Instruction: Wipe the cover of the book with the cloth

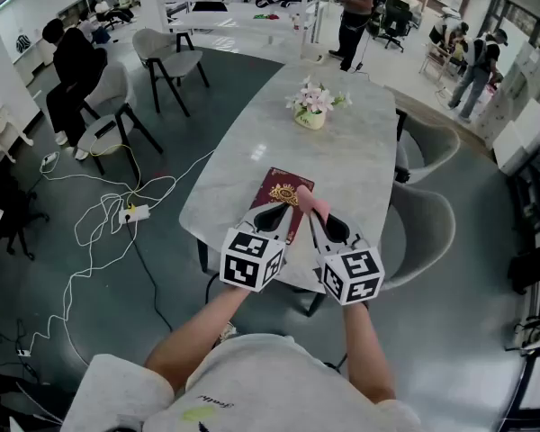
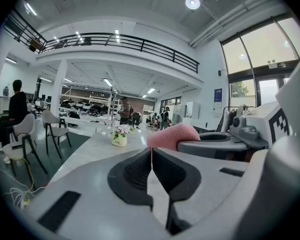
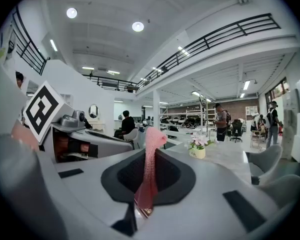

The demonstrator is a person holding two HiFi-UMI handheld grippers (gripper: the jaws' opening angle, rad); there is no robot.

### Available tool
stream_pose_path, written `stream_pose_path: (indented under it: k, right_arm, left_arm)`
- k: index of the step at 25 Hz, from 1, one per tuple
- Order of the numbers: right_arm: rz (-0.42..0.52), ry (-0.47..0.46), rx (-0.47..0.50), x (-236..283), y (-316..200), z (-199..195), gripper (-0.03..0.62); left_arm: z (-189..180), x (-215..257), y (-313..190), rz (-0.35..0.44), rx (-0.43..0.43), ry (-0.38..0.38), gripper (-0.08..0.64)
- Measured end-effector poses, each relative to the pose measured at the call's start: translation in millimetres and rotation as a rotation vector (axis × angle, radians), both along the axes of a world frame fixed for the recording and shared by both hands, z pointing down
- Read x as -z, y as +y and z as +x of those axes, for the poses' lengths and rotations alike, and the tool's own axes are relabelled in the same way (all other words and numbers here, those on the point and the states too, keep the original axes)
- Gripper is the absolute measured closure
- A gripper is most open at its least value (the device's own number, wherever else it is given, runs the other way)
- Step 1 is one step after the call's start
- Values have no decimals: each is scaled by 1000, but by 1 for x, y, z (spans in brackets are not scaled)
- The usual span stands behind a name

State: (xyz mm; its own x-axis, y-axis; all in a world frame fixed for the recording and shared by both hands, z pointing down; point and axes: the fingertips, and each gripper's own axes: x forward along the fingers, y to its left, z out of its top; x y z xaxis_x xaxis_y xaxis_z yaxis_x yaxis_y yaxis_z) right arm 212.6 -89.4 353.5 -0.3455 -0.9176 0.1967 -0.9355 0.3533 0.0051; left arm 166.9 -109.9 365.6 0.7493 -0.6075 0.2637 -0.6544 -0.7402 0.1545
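The right gripper (image 3: pixel 149 160) clamps the pink cloth (image 1: pixel 312 202), seemingly touching the red book (image 1: pixel 280 187) at the table's (image 1: pixel 360 156) near edge. The left gripper's (image 2: pixel 151 156) jaws meet, empty. Beyond, a small pot (image 1: pixel 310 119) holds flowers.

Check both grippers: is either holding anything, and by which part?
Right gripper is shut on the pink mesh-textured cloth, pinched mid-length: a bunched end pokes past the tips, the rest hangs below. Left gripper is shut, empty.
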Motion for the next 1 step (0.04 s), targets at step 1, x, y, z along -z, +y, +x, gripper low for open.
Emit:
stream_pose_path:
  k: [1]
  right_arm:
    - [-1,0,0,-1,1,0,572]
  left_arm:
    - [0,-1,1,-1,-1,-1,552]
